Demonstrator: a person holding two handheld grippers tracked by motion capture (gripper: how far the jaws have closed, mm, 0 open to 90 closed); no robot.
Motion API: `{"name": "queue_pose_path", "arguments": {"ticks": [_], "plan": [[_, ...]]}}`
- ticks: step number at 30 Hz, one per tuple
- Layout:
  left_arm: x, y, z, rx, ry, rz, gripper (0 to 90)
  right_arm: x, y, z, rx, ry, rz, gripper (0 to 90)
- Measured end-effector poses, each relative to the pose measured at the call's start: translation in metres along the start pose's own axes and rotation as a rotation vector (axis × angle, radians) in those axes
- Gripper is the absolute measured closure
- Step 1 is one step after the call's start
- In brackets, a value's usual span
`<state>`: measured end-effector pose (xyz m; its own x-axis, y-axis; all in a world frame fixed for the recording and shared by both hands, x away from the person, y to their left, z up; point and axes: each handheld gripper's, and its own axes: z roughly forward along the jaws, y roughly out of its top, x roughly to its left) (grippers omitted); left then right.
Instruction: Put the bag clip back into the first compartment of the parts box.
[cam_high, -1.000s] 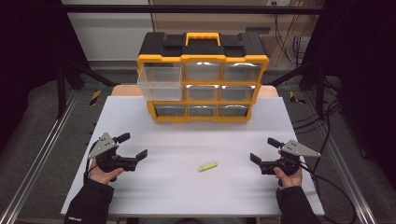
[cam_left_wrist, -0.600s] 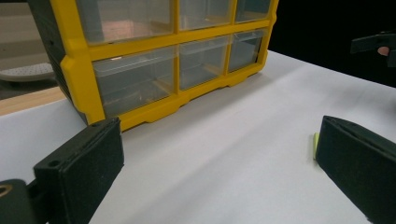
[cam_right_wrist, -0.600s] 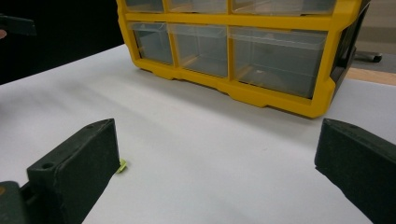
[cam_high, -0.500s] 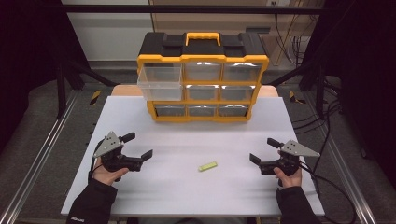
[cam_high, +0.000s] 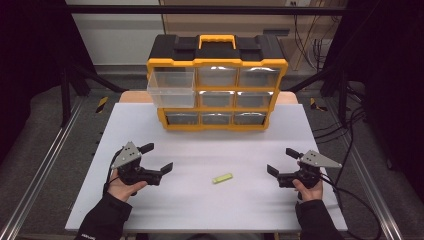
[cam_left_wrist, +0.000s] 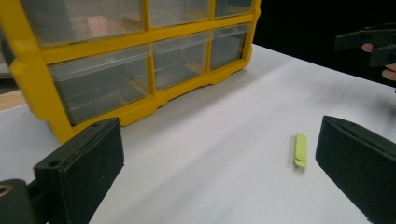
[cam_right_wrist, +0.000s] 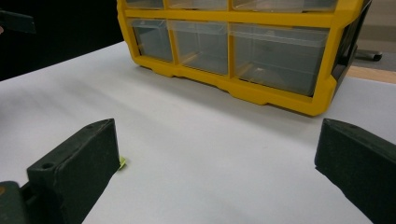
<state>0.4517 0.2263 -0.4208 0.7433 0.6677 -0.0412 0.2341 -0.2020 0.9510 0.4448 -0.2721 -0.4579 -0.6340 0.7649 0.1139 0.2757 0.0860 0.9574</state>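
In the right gripper view its own left jaw hides nearly all of the green strip (cam_right_wrist: 122, 162), which lies on the white table (cam_high: 200, 140) between both grippers. The left hand-held gripper (cam_high: 155, 157), jaws wide and empty, has turned toward the strip since before; the right hand-held gripper (cam_high: 282, 161), equally wide, has stayed put.

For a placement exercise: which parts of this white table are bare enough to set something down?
Free: the wide strip between the drawer cabinet and the green stick; also the near edge between both hands. Crowded: around the left tongs and right tongs.
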Motion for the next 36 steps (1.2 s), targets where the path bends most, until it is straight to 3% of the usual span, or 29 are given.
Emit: {"name": "queue_pose_path", "arguments": {"ticks": [6,20,36], "plan": [[-0.009,0.002,0.005,0.007,-0.022,0.01,0.8,0.0,0.0,0.0,0.003,0.0,0.004,0.4],[-0.03,0.001,0.028,0.073,-0.066,0.022,0.8,0.0,0.0,0.0,0.005,0.0,0.003,0.4],[-0.043,0.01,0.053,0.115,-0.096,0.027,1.0,0.0,0.0,0.001,0.005,0.0,0.002,0.4]]}}
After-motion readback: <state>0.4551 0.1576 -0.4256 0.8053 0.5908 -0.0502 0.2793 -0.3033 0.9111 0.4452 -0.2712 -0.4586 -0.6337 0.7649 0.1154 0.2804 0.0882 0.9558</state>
